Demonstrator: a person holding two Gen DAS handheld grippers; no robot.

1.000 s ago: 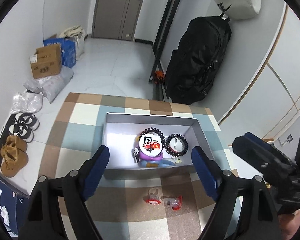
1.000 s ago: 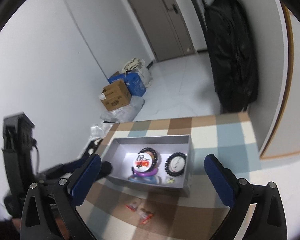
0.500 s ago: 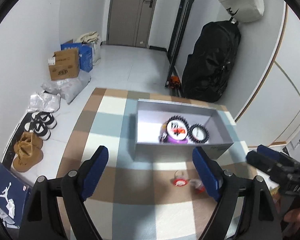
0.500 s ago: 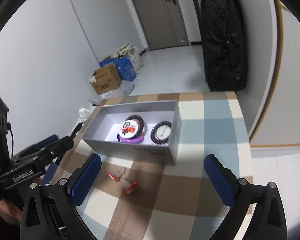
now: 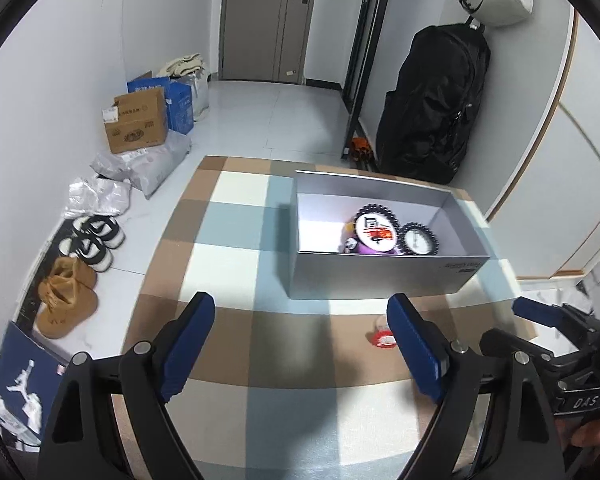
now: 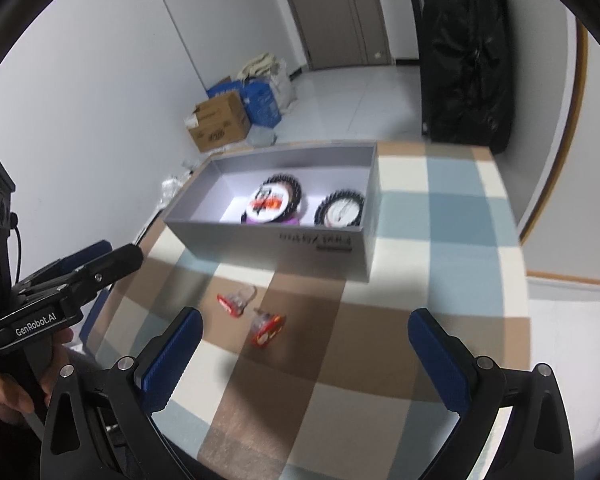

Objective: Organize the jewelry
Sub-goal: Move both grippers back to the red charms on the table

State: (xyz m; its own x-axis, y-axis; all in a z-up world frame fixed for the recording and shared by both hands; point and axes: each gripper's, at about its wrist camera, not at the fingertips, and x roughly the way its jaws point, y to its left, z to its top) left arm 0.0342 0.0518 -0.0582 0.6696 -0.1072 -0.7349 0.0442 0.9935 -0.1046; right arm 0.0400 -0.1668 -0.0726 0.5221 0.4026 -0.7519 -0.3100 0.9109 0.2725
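Observation:
A grey open box [image 5: 380, 280] [image 6: 284, 246] stands on a checked table. In it lie a black bead bracelet around a printed disc [image 5: 376, 229] [image 6: 273, 202], a second bead bracelet around a white disc [image 5: 419, 239] [image 6: 340, 212] and a purple piece [image 5: 366, 249]. Two small clear-and-red jewelry packets [image 6: 236, 300] [image 6: 267, 325] lie on the table in front of the box; one shows in the left wrist view [image 5: 381, 336]. My left gripper [image 5: 300, 344] is open and empty, left of the packets. My right gripper [image 6: 306, 354] is open and empty, above the near table.
The checked tablecloth [image 5: 236, 248] ends at the left over the floor, where shoes [image 5: 66, 296], cardboard boxes [image 5: 138, 122] and bags lie. A black hanging bag [image 5: 432, 108] stands behind the table. A white wall panel [image 6: 556, 184] is to the right.
Both grippers have pulled back from the box and lowered toward the near table. The left has swung to the left. The box and packets have not moved.

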